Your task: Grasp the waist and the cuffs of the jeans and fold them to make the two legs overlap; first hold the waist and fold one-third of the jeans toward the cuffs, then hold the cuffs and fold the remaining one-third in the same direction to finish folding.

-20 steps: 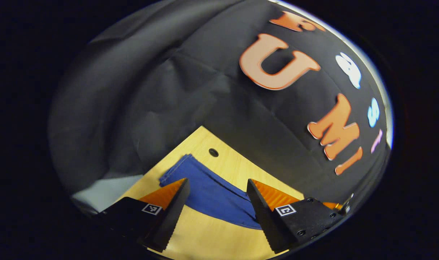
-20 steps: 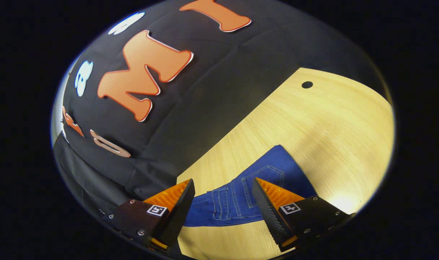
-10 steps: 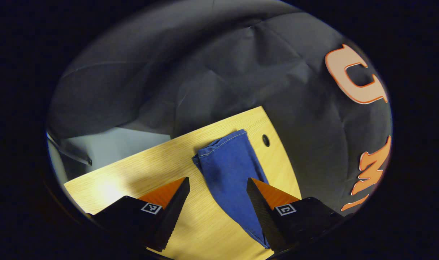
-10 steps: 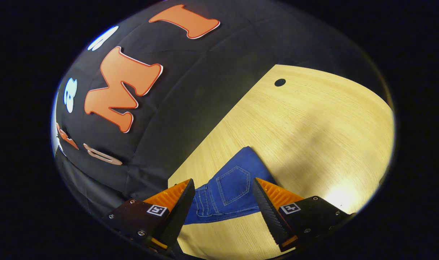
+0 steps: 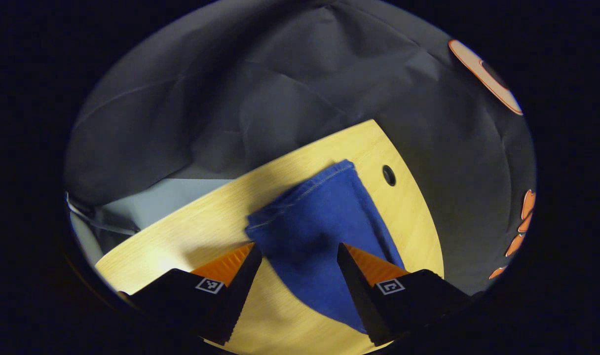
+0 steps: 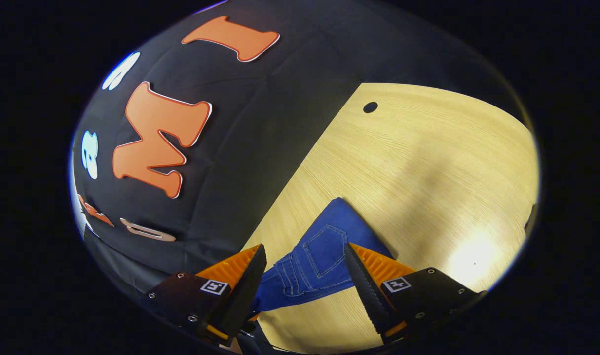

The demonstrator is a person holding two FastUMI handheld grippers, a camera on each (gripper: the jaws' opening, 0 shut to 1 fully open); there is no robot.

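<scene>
Both grippers spread wide over the jeans, nothing grabbed yet.

Your left gripper (image 5: 296, 254) hangs with its jaws apart over the cuffs (image 5: 302, 195) end, and your right gripper (image 6: 302, 256) is just as wide open above the waist (image 6: 300, 273), near the back pocket (image 6: 325, 246). The jeans (image 5: 324, 231) lie stretched out on the wooden table (image 6: 428, 162), cuff end close to the little hole (image 5: 389, 175) by the table edge. Denim's floppy but thick and a bit heavy, so I'd guess it sags if you pinch just one layer. Bite the stitched hem at the cuffs and the waistband seam, since those doubled edges look stiffest and least likely to slip out of the jaws.
</scene>
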